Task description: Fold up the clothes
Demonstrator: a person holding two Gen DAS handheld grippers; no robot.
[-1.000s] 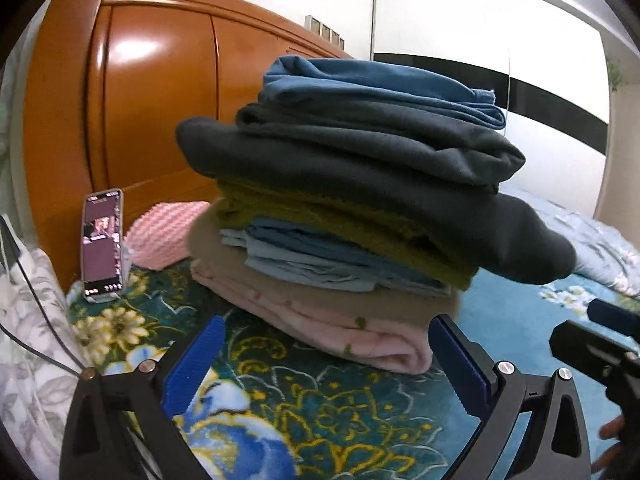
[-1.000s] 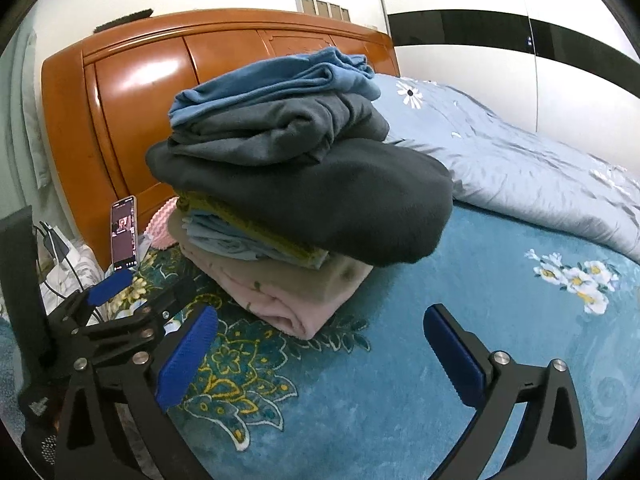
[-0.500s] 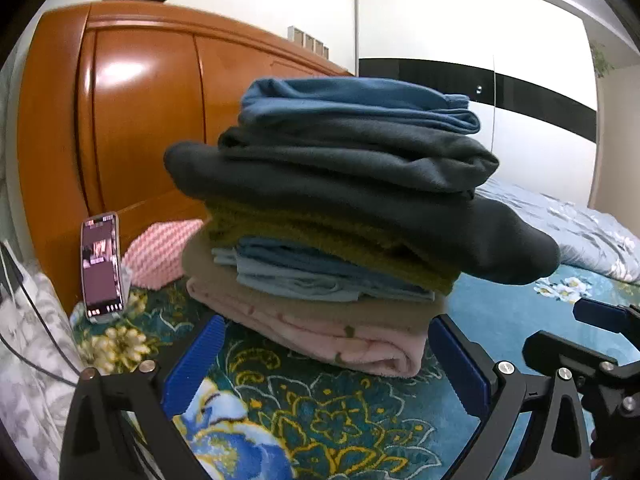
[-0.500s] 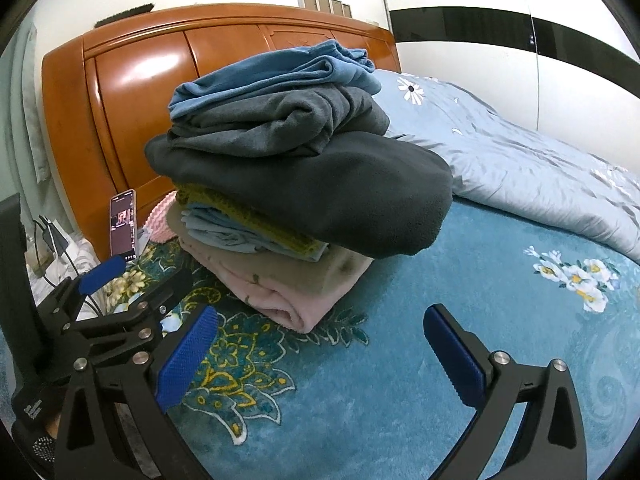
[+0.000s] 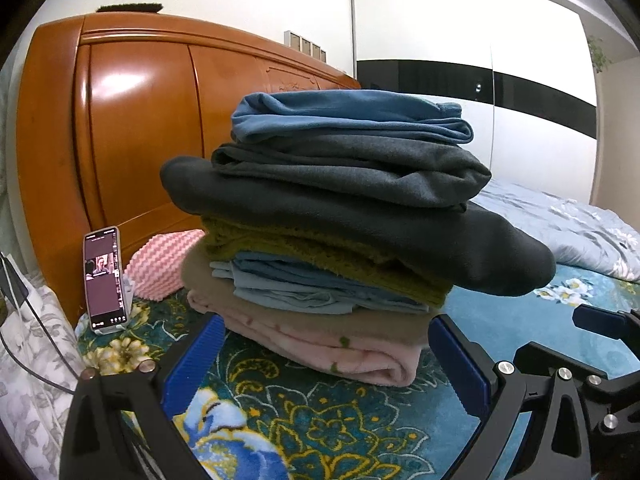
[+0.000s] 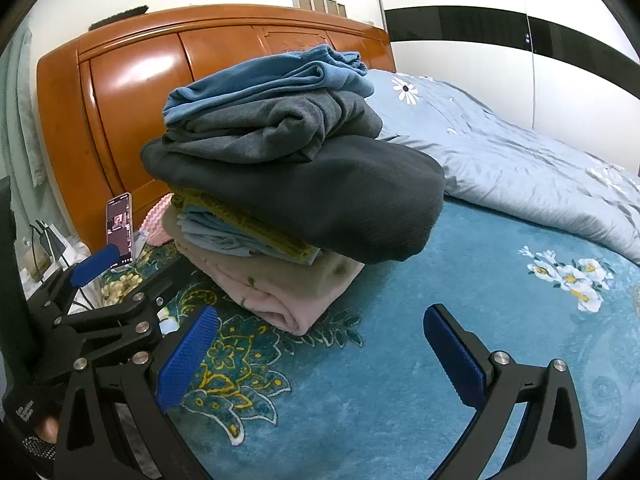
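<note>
A stack of several folded clothes (image 5: pixel 340 220) stands on the teal floral bedspread (image 5: pixel 320 420): a pink piece at the bottom, then tan, light blue, olive knit, two dark grey pieces and a blue one on top. It also shows in the right wrist view (image 6: pixel 288 184). My left gripper (image 5: pixel 326 360) is open and empty, low in front of the stack's pink bottom layer. My right gripper (image 6: pixel 320 344) is open and empty, in front of the stack and a little to its right. The left gripper also shows at the left of the right wrist view (image 6: pixel 96 264).
An orange wooden headboard (image 5: pixel 132 152) stands behind the stack. A phone (image 5: pixel 105 280) leans upright on a stand beside a pink knitted cloth (image 5: pixel 160 264). A light blue quilt (image 6: pixel 520 168) lies bunched at the right. Cables and a grey floral pillow (image 5: pixel 28 344) lie at the left.
Both grippers have dropped lower and edged closer to the stack, so it looks larger and higher in view. Both stay open. The stack has not moved.
</note>
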